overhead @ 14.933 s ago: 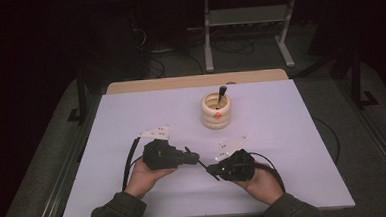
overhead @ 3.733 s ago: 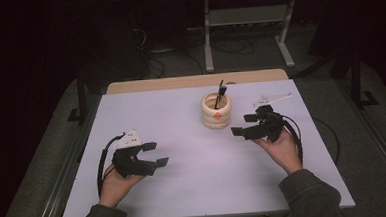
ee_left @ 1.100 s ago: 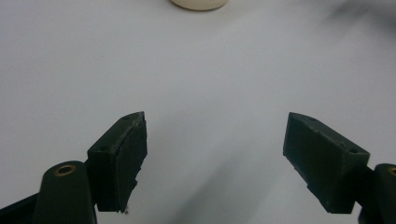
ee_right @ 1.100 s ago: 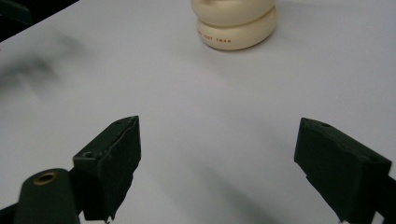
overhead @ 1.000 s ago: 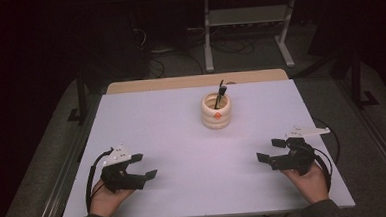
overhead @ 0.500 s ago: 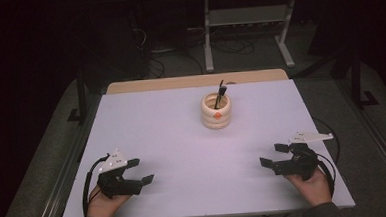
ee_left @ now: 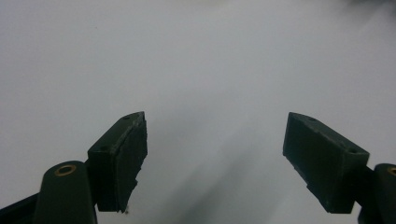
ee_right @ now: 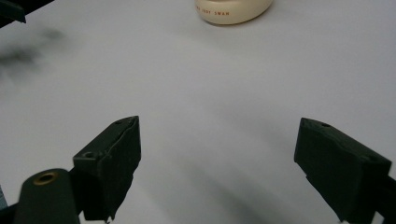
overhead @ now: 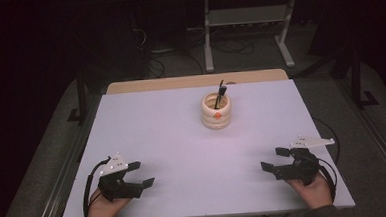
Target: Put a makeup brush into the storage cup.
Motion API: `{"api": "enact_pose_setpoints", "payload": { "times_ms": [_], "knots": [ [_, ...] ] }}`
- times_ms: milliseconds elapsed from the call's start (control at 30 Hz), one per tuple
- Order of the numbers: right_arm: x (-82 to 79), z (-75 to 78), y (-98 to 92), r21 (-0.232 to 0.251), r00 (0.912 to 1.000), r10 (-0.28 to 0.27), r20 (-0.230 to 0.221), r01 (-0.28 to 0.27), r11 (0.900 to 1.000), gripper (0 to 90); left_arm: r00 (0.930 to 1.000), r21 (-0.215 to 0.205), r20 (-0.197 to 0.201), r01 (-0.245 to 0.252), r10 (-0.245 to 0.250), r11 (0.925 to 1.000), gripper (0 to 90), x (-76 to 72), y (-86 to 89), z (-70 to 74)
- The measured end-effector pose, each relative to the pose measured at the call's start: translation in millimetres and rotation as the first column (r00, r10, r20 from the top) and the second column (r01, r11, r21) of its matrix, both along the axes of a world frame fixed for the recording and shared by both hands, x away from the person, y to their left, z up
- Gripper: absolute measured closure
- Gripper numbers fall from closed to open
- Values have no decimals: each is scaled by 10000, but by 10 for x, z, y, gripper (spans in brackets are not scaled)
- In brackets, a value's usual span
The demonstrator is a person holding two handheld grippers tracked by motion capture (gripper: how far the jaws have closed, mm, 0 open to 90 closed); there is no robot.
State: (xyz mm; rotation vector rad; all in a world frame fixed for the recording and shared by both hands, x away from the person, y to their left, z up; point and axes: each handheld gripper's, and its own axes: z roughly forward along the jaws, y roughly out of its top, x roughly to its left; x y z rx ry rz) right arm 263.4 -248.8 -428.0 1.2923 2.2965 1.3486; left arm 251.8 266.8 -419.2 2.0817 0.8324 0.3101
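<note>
Black left gripper (overhead: 141, 174) spread, empty; right gripper (overhead: 276, 159) likewise; cream holder (overhead: 216, 111) well apart.

Table top (overhead: 182, 139): smooth, matt, pale sheet is being shown, a bare wood strip (overhead: 194, 81) edging its far side. Holder (overhead: 216, 111): cream, smooth, slightly glossy. Left gripper (overhead: 140, 174) and right gripper (overhead: 273, 160): matt black plastic is being presented, brass-coloured metal inserts set in.
</note>
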Motion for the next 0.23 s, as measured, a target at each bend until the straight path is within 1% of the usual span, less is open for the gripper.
{"api": "enact_pose_setpoints", "payload": {
  "times_ms": [100,233],
  "knots": [
    [-5,-7,18,-130,10000,69,43,-69,9999,141,10000,18,47,61,-61,10000,215,3,-1,-1],
    [4,-13,18,-101,10000,58,46,-57,9999,141,10000,-50,41,83,-83,10000,215,16,6,-3]
  ]
}}
